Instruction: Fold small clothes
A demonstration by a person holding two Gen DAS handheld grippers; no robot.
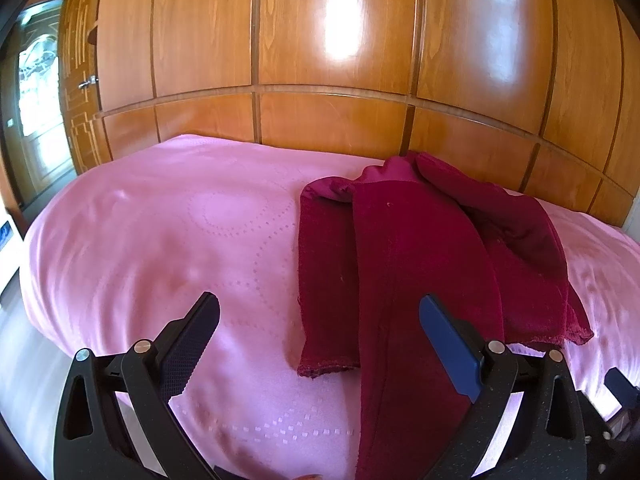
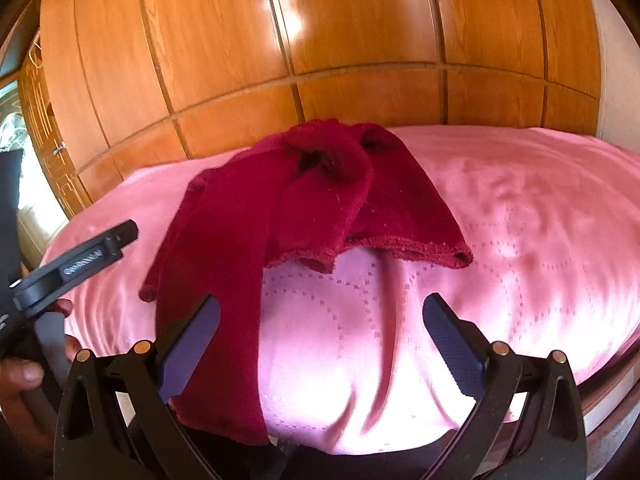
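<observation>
A dark red garment lies crumpled on a pink bedspread; one long strip runs toward the near edge and hangs over it. My left gripper is open and empty, its right finger over that strip. In the right wrist view the garment lies ahead and left on the bedspread, its loose edges bunched. My right gripper is open and empty above the bare spread, its left finger beside the hanging strip. The left gripper's body shows at the left, held by a hand.
A wooden panelled wardrobe stands right behind the bed. A door with a glass pane is at the far left. The bed's near edge drops off below both grippers.
</observation>
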